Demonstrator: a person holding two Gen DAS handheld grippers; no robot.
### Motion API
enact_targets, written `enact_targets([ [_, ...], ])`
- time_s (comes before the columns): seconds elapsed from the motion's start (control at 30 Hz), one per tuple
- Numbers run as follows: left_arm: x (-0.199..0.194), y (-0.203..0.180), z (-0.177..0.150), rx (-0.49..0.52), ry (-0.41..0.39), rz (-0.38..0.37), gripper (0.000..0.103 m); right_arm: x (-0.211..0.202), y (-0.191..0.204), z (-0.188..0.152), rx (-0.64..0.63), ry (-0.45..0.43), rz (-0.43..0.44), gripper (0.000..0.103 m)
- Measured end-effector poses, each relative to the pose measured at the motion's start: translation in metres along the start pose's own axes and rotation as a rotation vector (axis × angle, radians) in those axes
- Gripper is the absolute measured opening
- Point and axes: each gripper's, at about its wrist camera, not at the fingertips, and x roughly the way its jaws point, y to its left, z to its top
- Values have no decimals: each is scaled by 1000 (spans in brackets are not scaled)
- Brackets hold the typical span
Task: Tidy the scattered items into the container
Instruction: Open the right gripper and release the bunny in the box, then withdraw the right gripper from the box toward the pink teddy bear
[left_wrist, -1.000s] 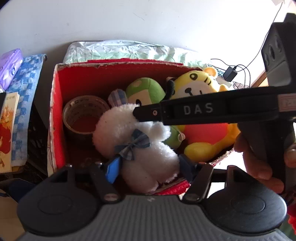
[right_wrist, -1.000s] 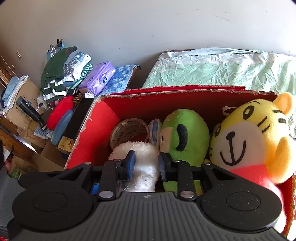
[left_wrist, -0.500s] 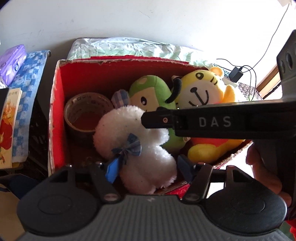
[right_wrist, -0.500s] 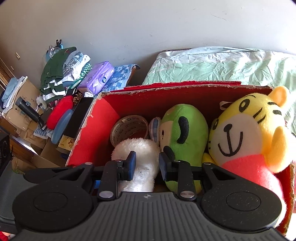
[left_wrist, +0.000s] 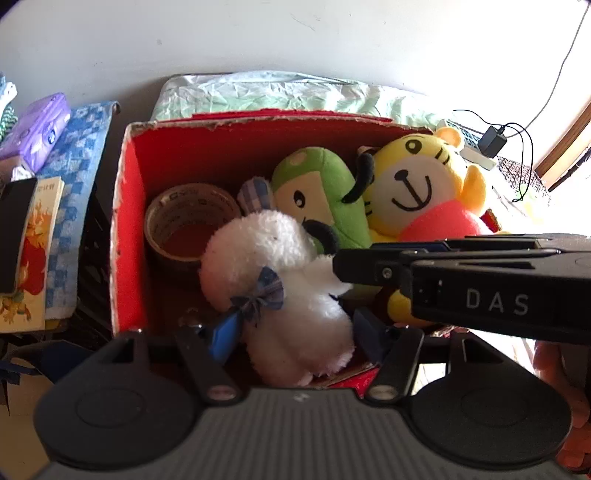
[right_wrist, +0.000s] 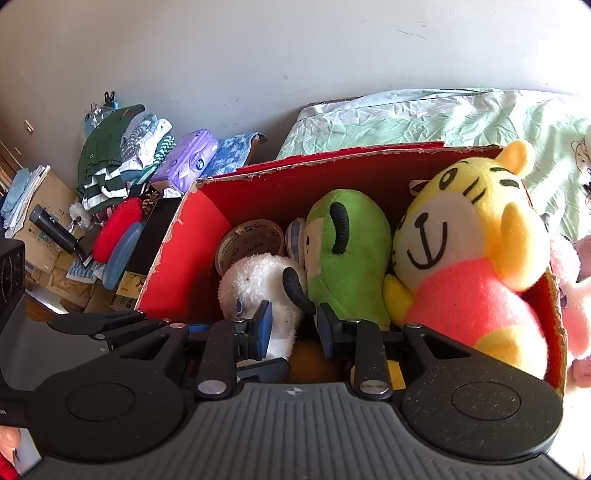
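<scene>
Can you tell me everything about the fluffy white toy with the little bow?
The fluffy white toy looks like a soft plush with a round head, a plump body, a blue checked bow at its neck and a black ear. It lies in the red box, leaning on the tape roll and the green plush. The left gripper squeezes its lower body, and the right gripper's tip rests against it.

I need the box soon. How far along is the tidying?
Done: tape roll, green plush and tiger plush sit in the red box. In hand: the left claw grips the white plush inside it. Left: a pink plush outside.
</scene>
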Motion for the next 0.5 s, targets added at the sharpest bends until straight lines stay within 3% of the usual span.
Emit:
enact_targets([
  [0.2, -14, -6, 2, 21, -24, 77, 70, -16, -1, -10, 22, -47, -47, 29],
  [0.5, -29, -14, -11, 41, -56, 133, 74, -42, 1, -32, 75, -113, -72, 30],
])
